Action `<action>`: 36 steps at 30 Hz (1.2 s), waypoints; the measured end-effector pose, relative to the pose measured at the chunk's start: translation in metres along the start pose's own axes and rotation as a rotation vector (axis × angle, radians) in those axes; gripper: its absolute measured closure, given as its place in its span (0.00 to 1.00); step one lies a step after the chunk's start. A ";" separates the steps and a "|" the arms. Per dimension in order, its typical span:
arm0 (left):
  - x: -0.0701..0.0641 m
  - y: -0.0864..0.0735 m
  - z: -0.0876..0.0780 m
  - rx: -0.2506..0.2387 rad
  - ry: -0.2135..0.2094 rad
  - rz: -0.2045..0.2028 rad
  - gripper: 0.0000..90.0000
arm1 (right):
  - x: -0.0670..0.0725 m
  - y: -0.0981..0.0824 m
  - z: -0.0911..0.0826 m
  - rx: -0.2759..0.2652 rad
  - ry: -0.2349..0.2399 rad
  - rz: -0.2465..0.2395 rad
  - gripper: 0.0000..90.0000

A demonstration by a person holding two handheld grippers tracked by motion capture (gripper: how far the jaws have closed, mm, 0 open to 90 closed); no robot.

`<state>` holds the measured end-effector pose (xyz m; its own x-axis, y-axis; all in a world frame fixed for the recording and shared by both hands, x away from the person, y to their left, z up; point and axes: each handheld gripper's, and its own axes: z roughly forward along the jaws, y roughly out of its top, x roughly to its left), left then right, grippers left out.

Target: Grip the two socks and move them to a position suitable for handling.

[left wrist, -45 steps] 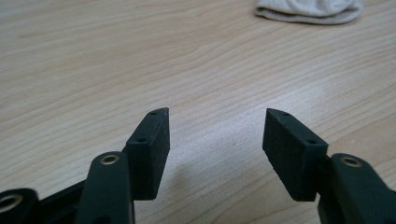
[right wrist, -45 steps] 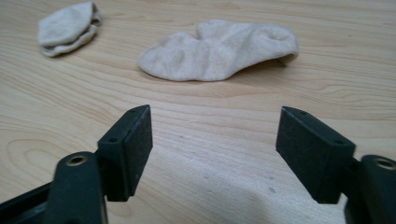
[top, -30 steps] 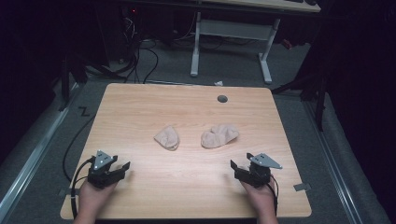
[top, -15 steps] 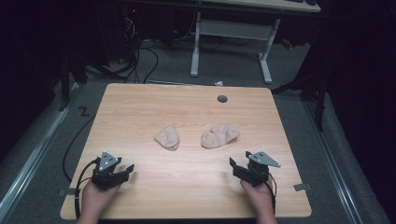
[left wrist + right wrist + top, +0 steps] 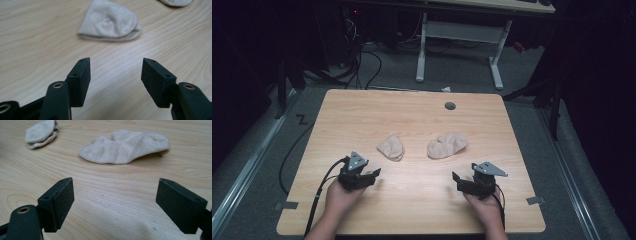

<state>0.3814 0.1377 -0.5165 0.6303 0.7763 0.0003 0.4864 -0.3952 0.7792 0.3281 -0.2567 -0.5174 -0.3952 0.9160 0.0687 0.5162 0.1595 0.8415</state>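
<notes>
Beyond both grippers' parted jaws lie two socks (image 5: pixel 447 146)

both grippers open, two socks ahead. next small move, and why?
Probably ease the left gripper forward to the folded sock: its jaws are open, empty, and that sock lies just ahead. The right gripper likewise faces the longer sock.

Two beige socks lie well apart mid-table: the left sock (image 5: pixel 391 147) (image 5: pixel 110 21) (image 5: pixel 41 133) is bunched into a compact, probably folded lump, the right sock (image 5: pixel 446 145) (image 5: pixel 126 146) lies flatter and longer, slightly rumpled, toe end pointing far-right.
</notes>
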 end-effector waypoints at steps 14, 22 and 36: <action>-0.018 0.048 0.065 0.097 0.037 0.094 0.58 | 0.006 0.000 0.004 0.040 0.023 -0.019 0.18; -0.022 0.050 0.068 0.104 0.044 0.101 0.88 | 0.006 0.000 0.004 0.039 0.030 -0.014 0.22; -0.057 0.059 0.027 -0.013 -0.060 0.091 0.96 | 0.007 0.000 0.005 0.037 0.048 -0.013 0.29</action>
<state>0.3910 0.0571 -0.4872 0.7068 0.7066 0.0346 0.4175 -0.4561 0.7859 0.3287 -0.2482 -0.5192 -0.4377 0.8952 0.0842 0.5384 0.1860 0.8219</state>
